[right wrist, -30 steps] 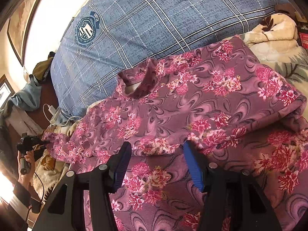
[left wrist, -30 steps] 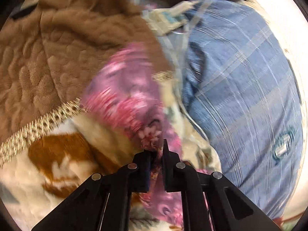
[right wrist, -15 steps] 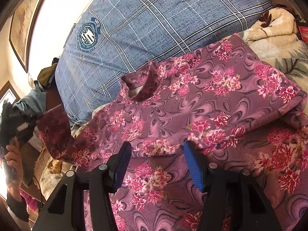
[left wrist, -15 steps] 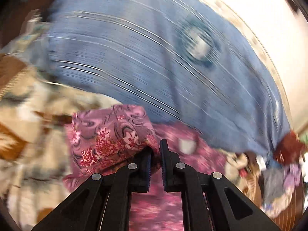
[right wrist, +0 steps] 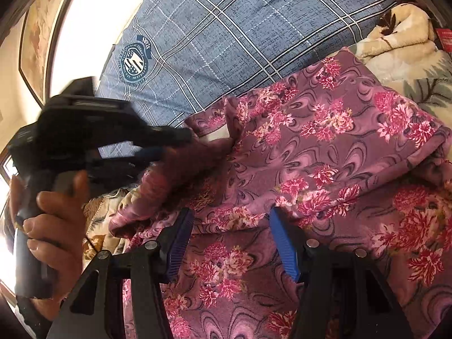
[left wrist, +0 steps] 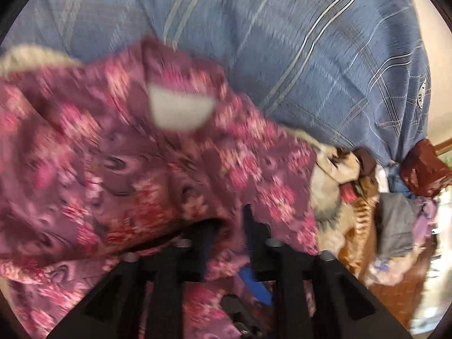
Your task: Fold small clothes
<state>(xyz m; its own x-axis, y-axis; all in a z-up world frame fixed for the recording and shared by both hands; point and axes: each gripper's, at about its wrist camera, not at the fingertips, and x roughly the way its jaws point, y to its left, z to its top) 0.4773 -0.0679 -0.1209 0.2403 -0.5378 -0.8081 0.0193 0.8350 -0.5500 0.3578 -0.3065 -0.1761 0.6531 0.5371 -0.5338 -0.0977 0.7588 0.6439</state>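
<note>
A purple floral garment [right wrist: 325, 152] lies spread on the bed, its neck opening [right wrist: 217, 134] toward the blue pillow. My left gripper [left wrist: 228, 226] is shut on the garment's sleeve [left wrist: 158, 206] and holds it over the garment's body; the view is blurred. In the right wrist view the left gripper [right wrist: 166, 144] comes in from the left, with the sleeve [right wrist: 175, 180] trailing from it. My right gripper [right wrist: 231, 240] is open and empty, low over the garment's folded middle edge.
A large blue plaid pillow [right wrist: 226, 36] with a round crest lies behind the garment. A cream floral blanket [right wrist: 401, 45] covers the bed at the right. A heap of mixed clothes [left wrist: 395, 212] sits at the right in the left wrist view.
My left gripper has carried the sleeve from the far left in over the garment toward the neck. My right gripper has stayed open in the same place.
</note>
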